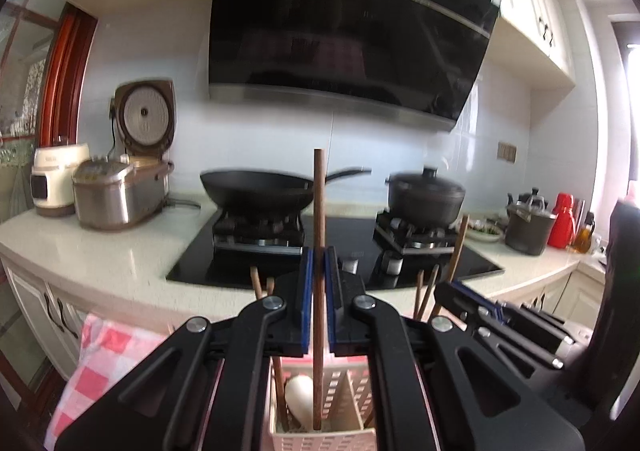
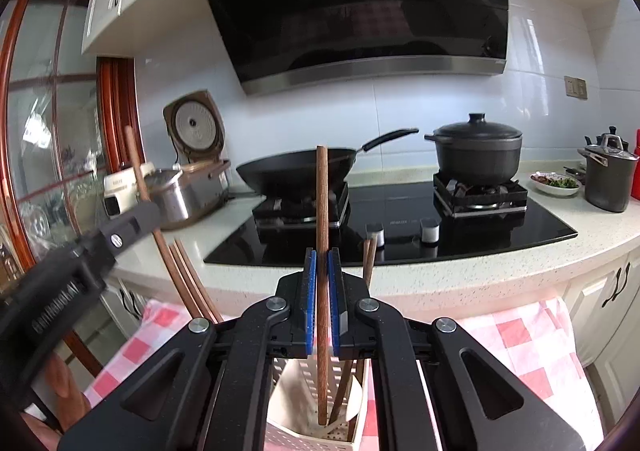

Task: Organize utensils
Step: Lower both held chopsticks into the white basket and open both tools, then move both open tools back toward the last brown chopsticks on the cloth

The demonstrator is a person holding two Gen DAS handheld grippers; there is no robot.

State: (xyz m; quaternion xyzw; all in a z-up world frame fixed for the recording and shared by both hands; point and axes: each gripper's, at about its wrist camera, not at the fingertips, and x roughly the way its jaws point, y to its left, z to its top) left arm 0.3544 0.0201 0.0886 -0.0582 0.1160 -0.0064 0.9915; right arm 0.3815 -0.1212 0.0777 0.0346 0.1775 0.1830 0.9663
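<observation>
Standing between left claw (image 1: pixel 318 291) pads: chopstick (image 1: pixel 318 211).

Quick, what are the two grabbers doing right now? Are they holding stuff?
Left gripper: closed on a brown chopstick, its tip down in the utensil basket.
Right gripper: closed on another chopstick, held upright over the basket.

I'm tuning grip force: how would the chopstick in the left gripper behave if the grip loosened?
The chopstick looks wooden and rigid, so probably no bending. Slim and smooth, it might slip down between the left gripper pads into the basket below.
</observation>
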